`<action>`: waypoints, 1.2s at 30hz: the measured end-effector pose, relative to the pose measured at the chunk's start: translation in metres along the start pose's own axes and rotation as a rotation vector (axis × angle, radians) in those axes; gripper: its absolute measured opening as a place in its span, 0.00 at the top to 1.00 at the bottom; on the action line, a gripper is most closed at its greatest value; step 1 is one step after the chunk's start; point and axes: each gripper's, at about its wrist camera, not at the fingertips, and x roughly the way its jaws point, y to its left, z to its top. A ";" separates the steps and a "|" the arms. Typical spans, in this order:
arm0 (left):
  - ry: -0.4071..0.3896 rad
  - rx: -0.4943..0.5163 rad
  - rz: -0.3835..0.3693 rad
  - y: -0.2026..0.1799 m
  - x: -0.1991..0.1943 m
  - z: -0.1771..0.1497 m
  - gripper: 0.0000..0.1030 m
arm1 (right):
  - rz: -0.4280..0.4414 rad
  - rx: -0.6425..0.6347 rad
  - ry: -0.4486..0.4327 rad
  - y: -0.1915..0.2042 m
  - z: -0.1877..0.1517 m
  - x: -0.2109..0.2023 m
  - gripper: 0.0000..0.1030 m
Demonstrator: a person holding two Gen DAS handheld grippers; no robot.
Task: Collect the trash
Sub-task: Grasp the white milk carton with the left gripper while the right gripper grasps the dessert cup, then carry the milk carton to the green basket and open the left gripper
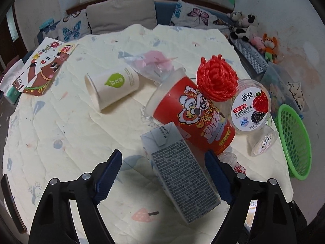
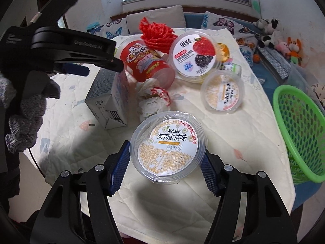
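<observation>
A grey-and-white milk carton (image 1: 178, 174) lies on its side on the quilted table cloth (image 1: 71, 132). My left gripper (image 1: 163, 156) stands open astride it, the left pad well clear of the carton and the right pad close beside it. In the right wrist view the same carton (image 2: 109, 101) sits under that gripper. My right gripper (image 2: 167, 150) is shut on a clear plastic jelly cup (image 2: 168, 142) with an orange-and-white label, held above the cloth. A green mesh basket (image 2: 300, 134) stands at the table's right edge.
Behind the carton lie a red printed cup (image 1: 195, 118), a ball of red cord (image 1: 217, 79), a berry yogurt tub (image 1: 250, 109), a second clear cup (image 2: 222, 91) and crumpled tissue (image 2: 152, 101). A white paper cup (image 1: 113, 85) and a cartoon box (image 1: 44, 69) lie further left.
</observation>
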 end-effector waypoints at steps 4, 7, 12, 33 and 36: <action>0.026 0.010 0.033 -0.006 0.010 0.003 0.22 | 0.002 0.013 -0.006 -0.009 -0.001 -0.005 0.37; 0.056 0.006 0.043 -0.005 0.017 0.003 0.27 | -0.002 0.023 -0.012 -0.015 0.000 -0.009 0.37; 0.095 -0.002 0.032 -0.004 0.027 0.001 0.31 | -0.008 0.040 -0.020 -0.023 0.000 -0.014 0.37; 0.034 0.009 -0.128 0.022 -0.028 -0.017 0.55 | -0.060 0.152 -0.078 -0.076 0.010 -0.042 0.37; 0.011 0.029 -0.177 0.014 -0.043 -0.015 0.55 | -0.101 0.175 -0.090 -0.093 0.011 -0.047 0.37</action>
